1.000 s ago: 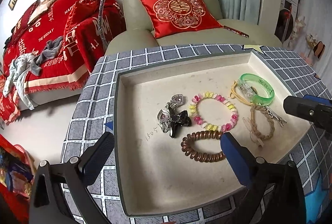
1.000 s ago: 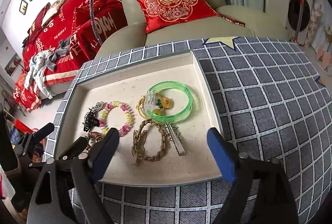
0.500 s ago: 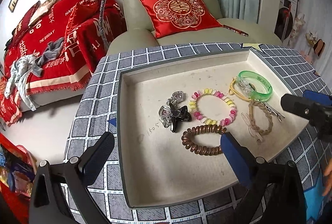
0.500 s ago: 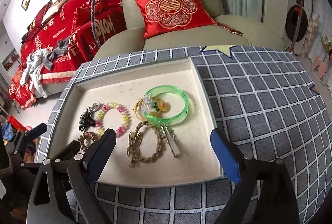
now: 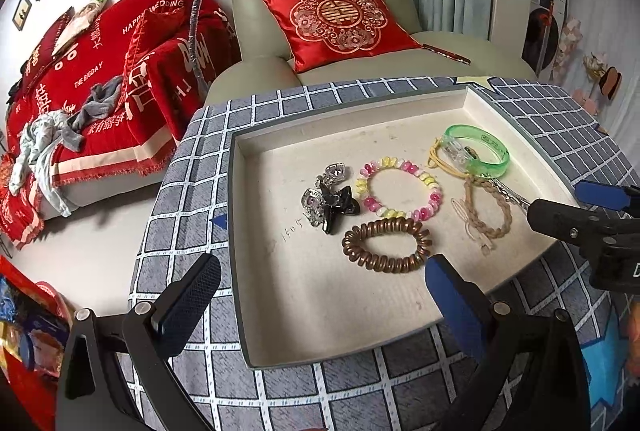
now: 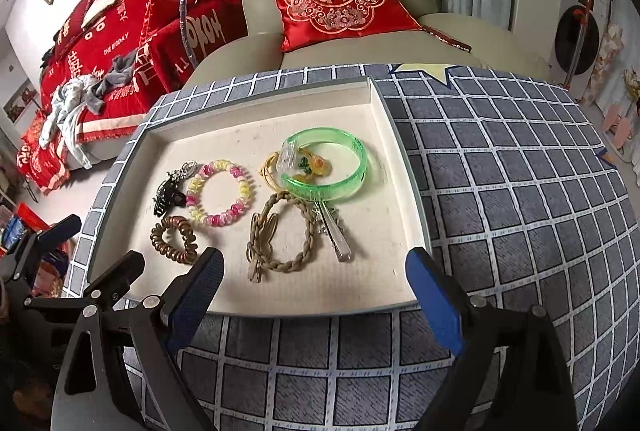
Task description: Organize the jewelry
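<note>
On the grid-patterned table, jewelry lies clustered in a shallow tray (image 6: pixel 404 167); left gripper (image 5: pixel 320 295) and right gripper (image 6: pixel 312 287) hover at its near edge, jaws apart, empty, seemingly ready to pick.

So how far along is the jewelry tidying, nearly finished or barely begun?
Barely begun, it seems. Nothing looks sorted: the green bangle, beaded bracelet, braided bracelet and brown coil tie lie bunched in the tray. Both the left gripper and right gripper are open, holding nothing.

Glossy translucent plastic bangle (image 6: pixel 326 164) (green), matt woven cloth tablecloth (image 6: pixel 508 191)
</note>
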A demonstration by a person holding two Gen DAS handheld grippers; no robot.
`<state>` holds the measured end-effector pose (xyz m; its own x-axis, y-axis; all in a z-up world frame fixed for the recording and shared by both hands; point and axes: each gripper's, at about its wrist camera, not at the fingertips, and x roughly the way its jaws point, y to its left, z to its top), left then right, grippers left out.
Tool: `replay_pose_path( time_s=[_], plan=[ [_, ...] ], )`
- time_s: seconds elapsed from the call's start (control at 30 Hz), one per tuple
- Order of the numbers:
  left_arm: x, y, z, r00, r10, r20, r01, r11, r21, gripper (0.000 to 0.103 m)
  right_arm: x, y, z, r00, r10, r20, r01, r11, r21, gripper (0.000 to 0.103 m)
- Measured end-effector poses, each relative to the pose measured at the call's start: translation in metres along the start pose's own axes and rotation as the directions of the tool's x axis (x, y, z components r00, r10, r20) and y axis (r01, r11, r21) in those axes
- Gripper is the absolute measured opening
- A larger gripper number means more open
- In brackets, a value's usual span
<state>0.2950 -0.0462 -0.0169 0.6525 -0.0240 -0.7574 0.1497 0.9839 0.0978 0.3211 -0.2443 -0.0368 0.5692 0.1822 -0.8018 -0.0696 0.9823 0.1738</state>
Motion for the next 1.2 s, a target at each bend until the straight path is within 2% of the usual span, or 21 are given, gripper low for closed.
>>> replay_pose_path(
  time_s=[0.7,0.97,1.2],
  plan=[
    [-0.033,0.004,-0.028,1.000,-0.003,-0.002,0.003,0.997,-0.079,0.103,-0.029,0.007,-0.019,0.998,-0.039,0.056,0.041,0.998,-0.051,0.094],
    [-0.056,0.004,-0.044,0.998,0.029,0.055,-0.024,0.995,-0.100,0.103,-0.043,0.013,-0.037,0.996,-0.037,0.078,0.042,0.998,-0.055,0.094],
    [-0.077,0.003,-0.061,0.994,0.051,0.098,-0.039,0.991,-0.128,0.103,-0.069,0.018,-0.057,0.987,-0.049,0.156,0.057,0.997,-0.048,0.094]
  ],
)
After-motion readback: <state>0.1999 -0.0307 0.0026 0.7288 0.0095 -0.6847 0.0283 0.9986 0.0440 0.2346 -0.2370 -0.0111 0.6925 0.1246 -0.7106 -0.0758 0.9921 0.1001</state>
